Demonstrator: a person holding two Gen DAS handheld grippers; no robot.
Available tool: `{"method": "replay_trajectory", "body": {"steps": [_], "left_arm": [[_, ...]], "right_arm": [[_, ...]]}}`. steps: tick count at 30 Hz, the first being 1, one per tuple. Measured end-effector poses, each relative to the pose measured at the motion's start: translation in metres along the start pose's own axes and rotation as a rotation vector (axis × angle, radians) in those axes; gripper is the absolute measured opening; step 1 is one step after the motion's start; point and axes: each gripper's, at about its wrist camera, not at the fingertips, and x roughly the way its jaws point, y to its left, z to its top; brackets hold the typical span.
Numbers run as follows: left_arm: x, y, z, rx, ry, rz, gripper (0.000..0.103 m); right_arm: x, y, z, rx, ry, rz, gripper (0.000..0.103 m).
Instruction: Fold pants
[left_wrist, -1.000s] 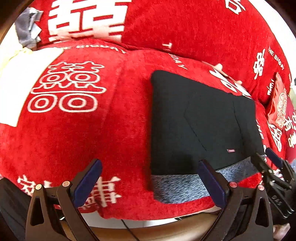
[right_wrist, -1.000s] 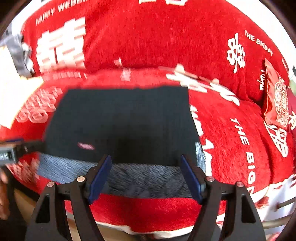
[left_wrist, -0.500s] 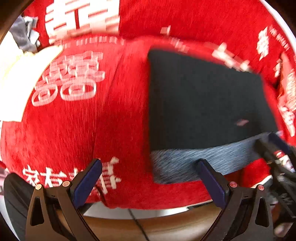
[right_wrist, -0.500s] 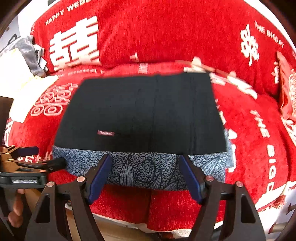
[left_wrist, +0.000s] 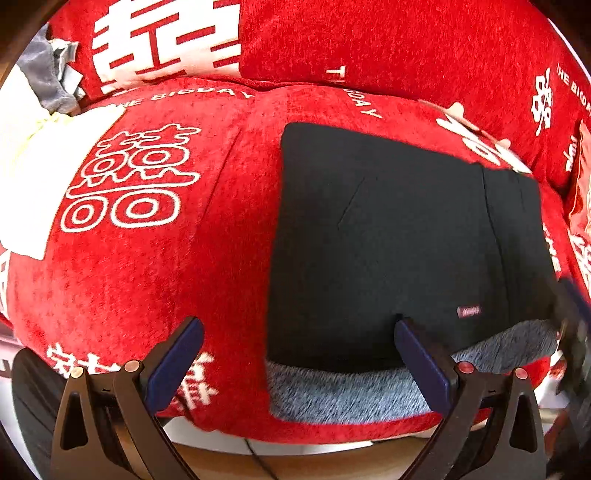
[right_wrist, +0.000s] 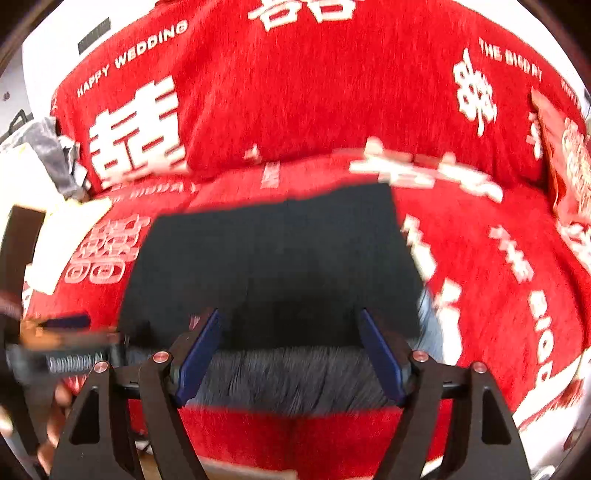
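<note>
Left wrist view: the left gripper (left_wrist: 295, 354) has settled after a swing, fingers spread, empty — pants (left_wrist: 399, 243) lie folded on the sofa (left_wrist: 147, 258).

Right wrist view: the right gripper (right_wrist: 291, 350), spread too, blurs closer to the grey band (right_wrist: 288, 376) — another fold looks likely.

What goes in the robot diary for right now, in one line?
left gripper: open, empty | right gripper: open, empty | black pants: folded flat on red sofa cover | grey lining: showing at near edge

Red sofa cover (right_wrist: 314, 92) bore "HAPPY WEDDING" and "THE BIGDAY" in white; pants' small tag (left_wrist: 468, 311) was unreadable.
</note>
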Motion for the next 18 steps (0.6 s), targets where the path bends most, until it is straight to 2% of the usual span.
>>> {"method": "replay_trajectory", "body": {"steps": [3, 6, 8, 10, 12, 15, 18], "left_arm": [[0.011, 0.001, 0.011, -0.044, 0.026, -0.024, 0.103], [0.010, -0.005, 0.008, -0.022, 0.008, -0.012, 0.103], [0.009, -0.007, 0.006, -0.006, -0.004, -0.016, 0.103], [0.009, -0.006, 0.008, -0.021, 0.012, -0.033, 0.103], [0.006, -0.005, 0.012, -0.035, 0.024, -0.041, 0.103], [-0.008, -0.010, 0.030, -0.048, -0.037, -0.066, 0.103], [-0.006, -0.018, 0.051, -0.064, -0.044, -0.065, 0.103]], "right_arm": [[0.033, -0.003, 0.035, -0.001, 0.040, -0.023, 0.080], [0.077, -0.004, 0.058, 0.052, 0.116, -0.002, 0.080], [0.104, -0.003, 0.061, 0.056, 0.173, -0.026, 0.081], [0.118, -0.003, 0.058, 0.052, 0.196, -0.032, 0.091], [0.119, -0.002, 0.054, 0.025, 0.182, -0.055, 0.095], [0.101, -0.005, 0.048, 0.028, 0.166, -0.053, 0.095], [0.068, -0.013, 0.031, 0.057, 0.110, 0.010, 0.095]]}}
